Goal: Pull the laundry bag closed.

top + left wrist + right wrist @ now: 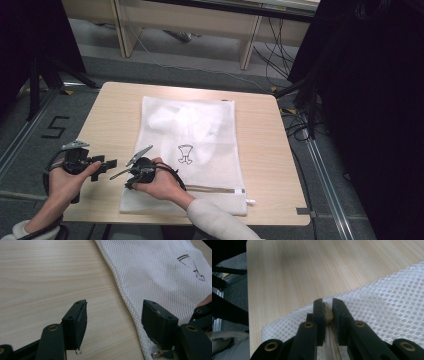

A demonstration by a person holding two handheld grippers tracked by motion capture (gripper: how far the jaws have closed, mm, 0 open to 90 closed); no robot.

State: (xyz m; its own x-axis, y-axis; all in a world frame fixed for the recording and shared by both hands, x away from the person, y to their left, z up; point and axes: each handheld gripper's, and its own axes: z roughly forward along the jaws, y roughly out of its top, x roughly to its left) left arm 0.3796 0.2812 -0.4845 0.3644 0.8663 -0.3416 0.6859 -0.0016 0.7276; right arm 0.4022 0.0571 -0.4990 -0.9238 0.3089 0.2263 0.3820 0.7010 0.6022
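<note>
Roughly ordered big to small: surface [110,115] is pale wood, flat, and carries a white mesh laundry bag [205,150] lying flat across its middle, long side running away from the person. Bag looks light and limp, open-weave netting, will fold and drag rather than slide as one piece; judged not fragile, but mesh could snag on a jaw edge. Something white and soft [182,120] is bunched inside the far half, so that end is likely a bit heavier and lumpy. Small black printed mark [185,153] near the bag's middle. Zipper [212,189] runs along the near short end, with its white end tab [250,201] at the near right corner.

Right tongs [327,308] are pressed together, pinching a small beige piece on the zipper line, probably the zipper pull [328,313], at the bag's near left corner; jaws sit almost touching with the tape running back between them. Left tongs [113,315] are spread, hovering low over bare wood with the bag's left hem [125,302] between the jaws, pads not touching it.

Best holds, as a judgement: zipper pull for opening, seamed hem or corner for anchoring; plain mesh would just stretch.
</note>
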